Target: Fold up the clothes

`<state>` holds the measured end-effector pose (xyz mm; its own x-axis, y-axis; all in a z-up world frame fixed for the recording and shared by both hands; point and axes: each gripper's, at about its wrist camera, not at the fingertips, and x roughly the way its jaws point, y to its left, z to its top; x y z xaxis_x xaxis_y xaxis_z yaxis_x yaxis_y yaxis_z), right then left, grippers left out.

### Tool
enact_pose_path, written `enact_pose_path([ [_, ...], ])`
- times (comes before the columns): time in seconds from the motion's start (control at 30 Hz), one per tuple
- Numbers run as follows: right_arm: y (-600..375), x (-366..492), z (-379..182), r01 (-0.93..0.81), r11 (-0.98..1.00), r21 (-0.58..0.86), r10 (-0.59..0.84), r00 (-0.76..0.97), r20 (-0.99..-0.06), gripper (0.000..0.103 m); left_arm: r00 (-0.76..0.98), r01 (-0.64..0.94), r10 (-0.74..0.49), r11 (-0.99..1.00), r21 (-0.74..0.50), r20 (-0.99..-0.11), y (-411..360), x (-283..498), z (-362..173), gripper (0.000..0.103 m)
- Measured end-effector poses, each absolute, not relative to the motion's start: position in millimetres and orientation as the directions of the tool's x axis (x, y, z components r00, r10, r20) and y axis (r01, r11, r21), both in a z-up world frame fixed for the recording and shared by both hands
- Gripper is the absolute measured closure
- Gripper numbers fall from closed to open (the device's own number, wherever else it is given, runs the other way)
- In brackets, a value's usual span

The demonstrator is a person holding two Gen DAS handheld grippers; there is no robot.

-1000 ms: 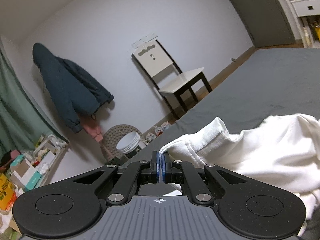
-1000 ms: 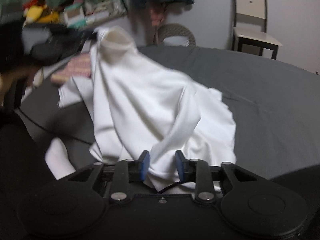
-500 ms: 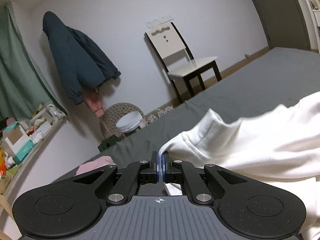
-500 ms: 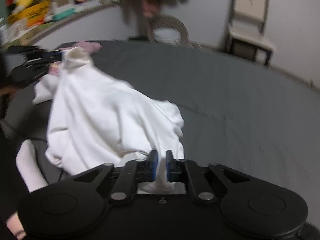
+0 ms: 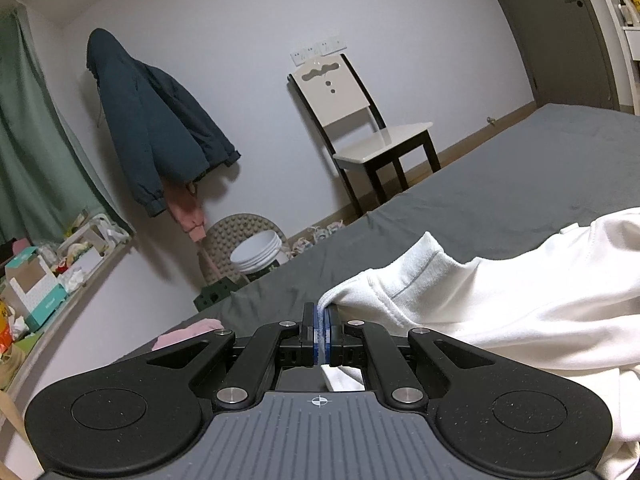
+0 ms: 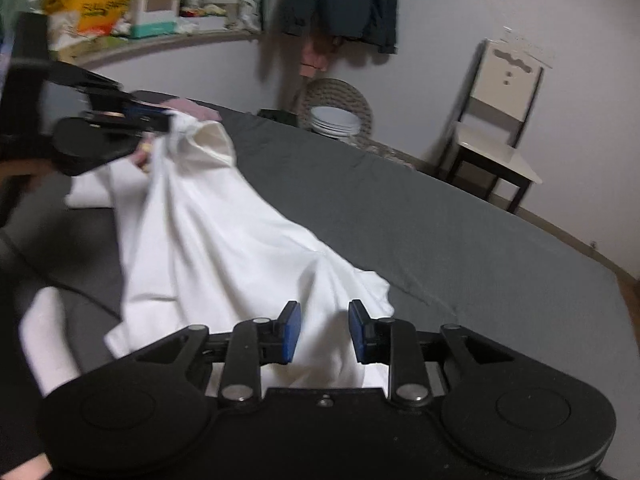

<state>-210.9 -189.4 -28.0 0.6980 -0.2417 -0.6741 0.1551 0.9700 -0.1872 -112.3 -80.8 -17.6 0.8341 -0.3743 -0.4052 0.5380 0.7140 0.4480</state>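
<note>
Left gripper, jaws clamped on the ribbed hem of a white garment, which is lifted at that edge and drapes down across the grey bed. Right gripper, jaws apart, with a fold of the garment lying between the blue pads; contact with the cloth cannot be told. In the right wrist view the left gripper appears at upper left, holding the garment's raised edge. A pink garment lies on the bed just beyond the left gripper. Against the far wall: a white chair, a dark jacket hanging, and a stack of white bowls before a round woven object. A cluttered shelf runs along the left wall beneath a green curtain. Door at far right.
</note>
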Motion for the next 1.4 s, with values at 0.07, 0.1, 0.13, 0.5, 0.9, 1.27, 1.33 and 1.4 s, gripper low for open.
enact_pose_path([
  [0.07,-192,-208,-30,0.178,0.970,-0.165,-0.242,0.693,-0.679,0.077,0.834,0.538,-0.378,0.719,0.440,-0.403,-79,-113,-17,0.101],
  [0.1,-193,-207,-31,0.182,0.970,-0.163,-0.244,0.694,-0.678,0.077,0.833,0.539,-0.380,0.721,0.436,-0.402,-79,-113,-16,0.101],
  [0.13,-194,-206,-31,0.186,0.969,-0.162,-0.246,0.694,-0.677,0.077,0.833,0.539,-0.381,0.722,0.433,-0.401,-78,-112,-15,0.101],
  [0.5,-212,-206,-34,0.210,0.977,-0.041,-0.176,0.675,-0.716,0.081,0.834,0.541,-0.390,0.720,0.434,-0.391,-78,-115,-15,0.101],
  [0.9,-186,-248,-11,0.033,0.999,-0.040,-0.052,0.727,-0.684,0.096,0.833,0.542,-0.391,0.724,0.428,-0.392,-76,-116,-14,0.101],
  [1.27,-167,-262,-16,0.052,0.982,-0.183,-0.167,0.693,-0.701,0.094,0.830,0.548,-0.399,0.716,0.432,-0.391,-77,-118,-13,0.101],
  [1.33,-164,-261,-17,0.052,0.979,-0.195,-0.176,0.693,-0.699,0.091,0.830,0.548,-0.399,0.717,0.432,-0.391,-76,-119,-13,0.101],
  [1.4,-164,-258,-18,0.051,0.979,-0.196,-0.176,0.693,-0.699,0.087,0.830,0.547,-0.398,0.718,0.430,-0.392,-76,-119,-13,0.101],
])
